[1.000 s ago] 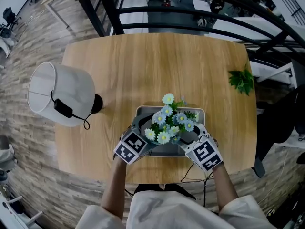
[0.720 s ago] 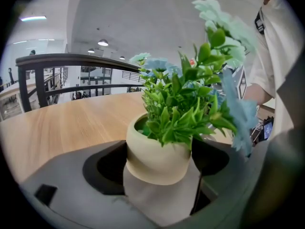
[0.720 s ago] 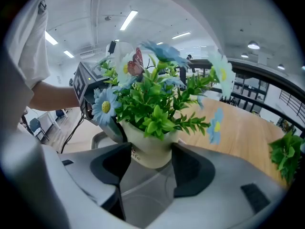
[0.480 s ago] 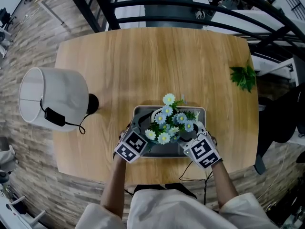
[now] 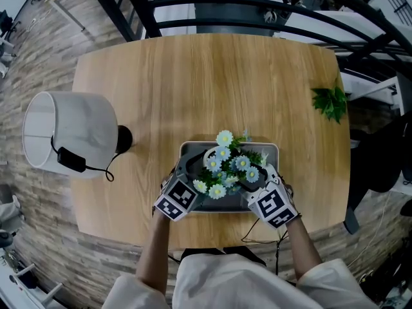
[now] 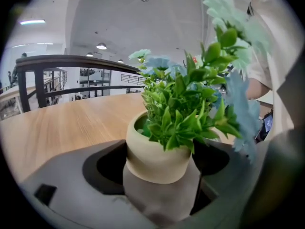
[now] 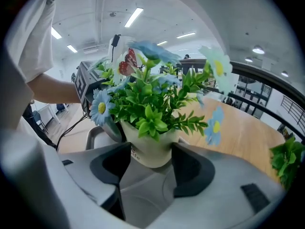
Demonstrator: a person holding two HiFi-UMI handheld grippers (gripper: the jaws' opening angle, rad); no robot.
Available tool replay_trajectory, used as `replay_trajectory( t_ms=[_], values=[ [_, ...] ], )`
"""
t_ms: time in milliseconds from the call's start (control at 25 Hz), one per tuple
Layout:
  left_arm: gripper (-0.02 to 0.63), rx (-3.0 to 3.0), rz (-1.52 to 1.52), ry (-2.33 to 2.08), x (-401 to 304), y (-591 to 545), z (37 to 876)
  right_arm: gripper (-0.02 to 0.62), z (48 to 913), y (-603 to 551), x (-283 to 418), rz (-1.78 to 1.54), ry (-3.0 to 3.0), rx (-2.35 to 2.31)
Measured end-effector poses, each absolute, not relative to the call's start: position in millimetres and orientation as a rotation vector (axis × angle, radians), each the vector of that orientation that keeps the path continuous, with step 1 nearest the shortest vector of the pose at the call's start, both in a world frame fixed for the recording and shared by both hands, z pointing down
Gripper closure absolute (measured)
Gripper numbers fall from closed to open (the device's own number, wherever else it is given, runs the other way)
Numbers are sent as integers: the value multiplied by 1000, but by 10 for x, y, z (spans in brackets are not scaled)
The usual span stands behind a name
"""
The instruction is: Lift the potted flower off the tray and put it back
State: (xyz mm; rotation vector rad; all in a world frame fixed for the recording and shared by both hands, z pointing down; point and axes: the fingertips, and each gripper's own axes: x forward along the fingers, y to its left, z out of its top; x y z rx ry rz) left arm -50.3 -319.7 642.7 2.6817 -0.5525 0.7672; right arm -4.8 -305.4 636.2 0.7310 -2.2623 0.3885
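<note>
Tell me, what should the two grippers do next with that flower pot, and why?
Probably open both jaws to let go. The left gripper and right gripper each clamp the potted flower, and it sits low inside the tray, seemingly set down, though its base is hidden.

Table (image 5: 212, 82): wood, matt, visible grain. Pot (image 6: 157, 159): cream, matt, smooth, ceramic-looking. Foliage (image 6: 186, 109): glossy, plastic look. Tray (image 5: 193, 146): grey, smooth, dull sheen. Lampshade (image 5: 77, 127) at left: white, matt, cloth-like. Floor (image 5: 38, 63): wood-look planks.
</note>
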Motion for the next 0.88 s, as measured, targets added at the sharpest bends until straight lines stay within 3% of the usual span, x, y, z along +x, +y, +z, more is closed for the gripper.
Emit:
replay_trajectory(
  t_ms=[520, 880],
  values=[
    [155, 2727, 866, -583, -495, -3143, 6499, 304, 6446, -3008, -33, 256, -2263, 789],
    [155, 2688, 870, -676, -559, -3144, 6519, 305, 6461, -3008, 24, 364, -2256, 814]
  ],
)
